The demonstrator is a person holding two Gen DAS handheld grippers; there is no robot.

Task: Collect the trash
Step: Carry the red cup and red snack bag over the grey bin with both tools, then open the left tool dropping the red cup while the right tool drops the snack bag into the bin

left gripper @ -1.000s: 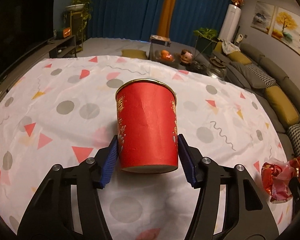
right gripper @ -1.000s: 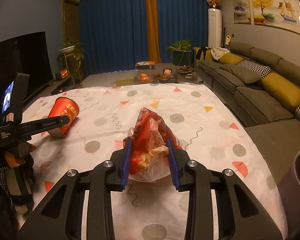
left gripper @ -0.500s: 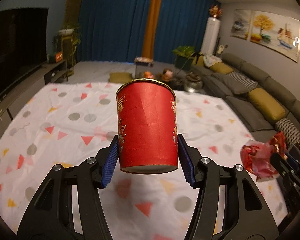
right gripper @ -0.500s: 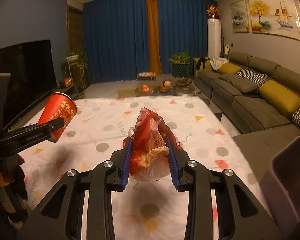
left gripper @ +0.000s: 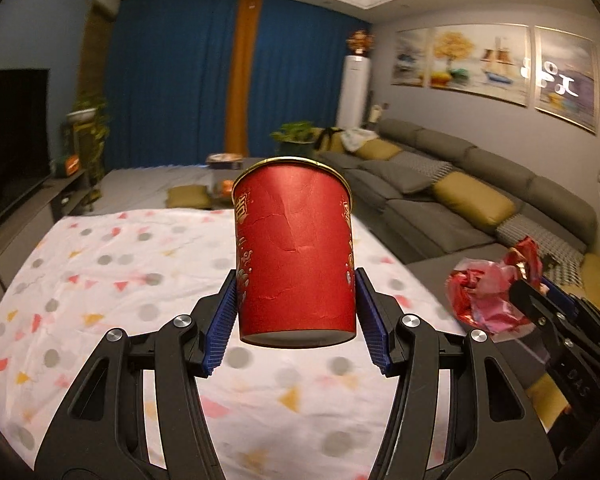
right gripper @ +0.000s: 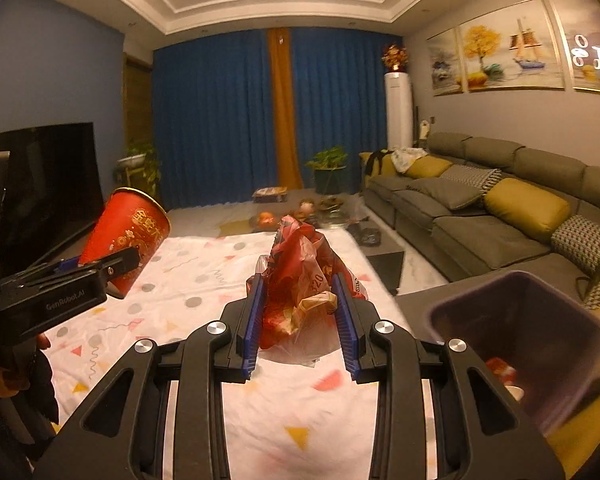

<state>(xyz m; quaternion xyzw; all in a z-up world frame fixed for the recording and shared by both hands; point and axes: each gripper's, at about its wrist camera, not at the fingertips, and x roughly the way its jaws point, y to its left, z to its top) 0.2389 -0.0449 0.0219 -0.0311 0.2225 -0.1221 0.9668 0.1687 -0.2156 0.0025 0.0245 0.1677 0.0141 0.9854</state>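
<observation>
My left gripper (left gripper: 296, 318) is shut on a red paper cup (left gripper: 294, 252) with gold print, held upright in the air above the patterned cloth (left gripper: 100, 280). The same cup (right gripper: 126, 236) shows tilted at the left of the right wrist view. My right gripper (right gripper: 300, 316) is shut on a crumpled red and clear plastic bag (right gripper: 304, 280), also lifted off the cloth; that bag (left gripper: 488, 292) appears at the right of the left wrist view. A dark purple bin (right gripper: 520, 340) stands low at the right, with some scraps inside.
A white cloth (right gripper: 204, 292) with dots and triangles covers the floor. A long grey sofa (right gripper: 492, 216) with yellow cushions runs along the right wall. A television (right gripper: 40, 184) stands at the left; a low table with objects (right gripper: 320, 212) lies beyond the cloth.
Both grippers have risen with their loads, so the cloth now lies lower and farther away. The purple bin has come into the right wrist view at the lower right.
</observation>
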